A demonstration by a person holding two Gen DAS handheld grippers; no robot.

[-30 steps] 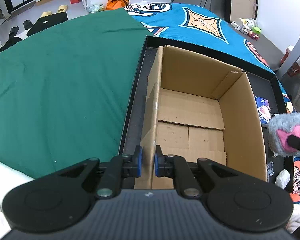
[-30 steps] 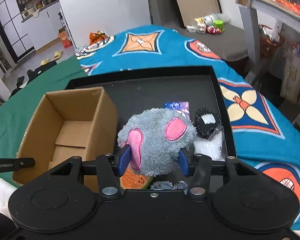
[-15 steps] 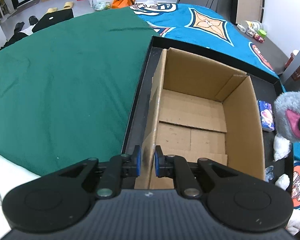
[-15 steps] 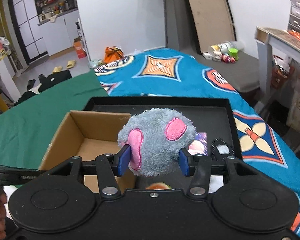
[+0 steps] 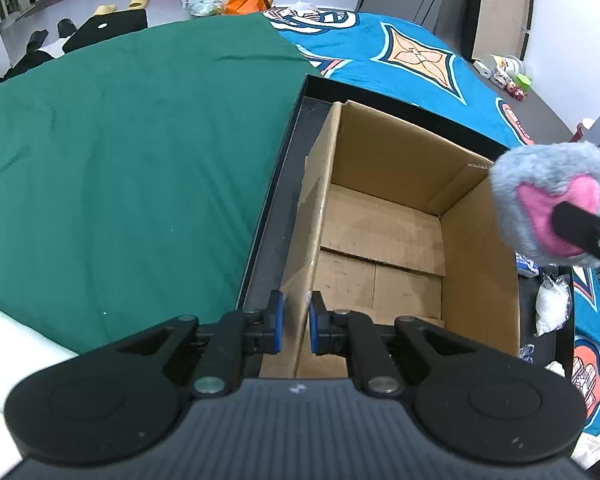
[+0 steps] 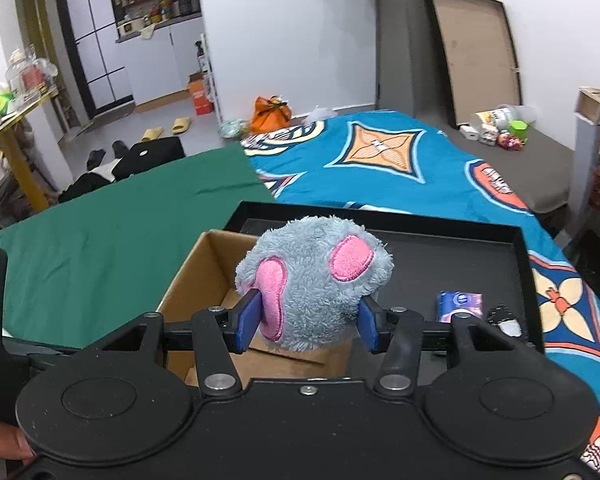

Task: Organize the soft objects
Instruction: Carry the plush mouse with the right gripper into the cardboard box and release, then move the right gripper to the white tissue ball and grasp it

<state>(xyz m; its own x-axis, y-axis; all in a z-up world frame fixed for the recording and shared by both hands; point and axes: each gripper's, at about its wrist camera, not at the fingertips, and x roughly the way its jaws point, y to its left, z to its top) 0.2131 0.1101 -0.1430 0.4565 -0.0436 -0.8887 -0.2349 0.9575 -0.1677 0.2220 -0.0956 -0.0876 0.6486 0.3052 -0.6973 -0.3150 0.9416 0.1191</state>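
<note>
Plush [image 6: 314, 280] clamped between the pads of the right gripper [image 6: 307, 322], jaws part-way shut and dented into the grey fur on both sides. Hangs ahead of that gripper, above the near right corner of the box [image 6: 204, 276], not yet inside. Seen from the left wrist as a grey ball with a pink patch, up at the right, over the box's right wall.

Looks light and very soft: fur squashes under the pads, so no risk of breakage and little of slipping, though a shallow pinch on fur alone could pull loose. Best held across the stuffed middle, as now, not by a pink ear. Should drop cleanly and land quietly; likely to roll or settle any way up.

Left gripper [image 5: 295, 322] closed tight on the box's near left wall, one blue pad either side of the cardboard, steadying it. Box thin, stiff enough to stand open, probably light enough to slide in the tray [image 5: 276, 216] if let go. Inside of the box bare.

Right of the right gripper, low in the tray: a small blue packet [image 6: 459, 306] with print too small to read, and a dark pouch [image 6: 504, 318]. White bag [image 5: 553, 304] beyond the box in the left view.

Writing: white letters "AS" and smaller lines ending "uisition" and "tem" on the black housing at the left edge of the right view; the rest cut off.
</note>
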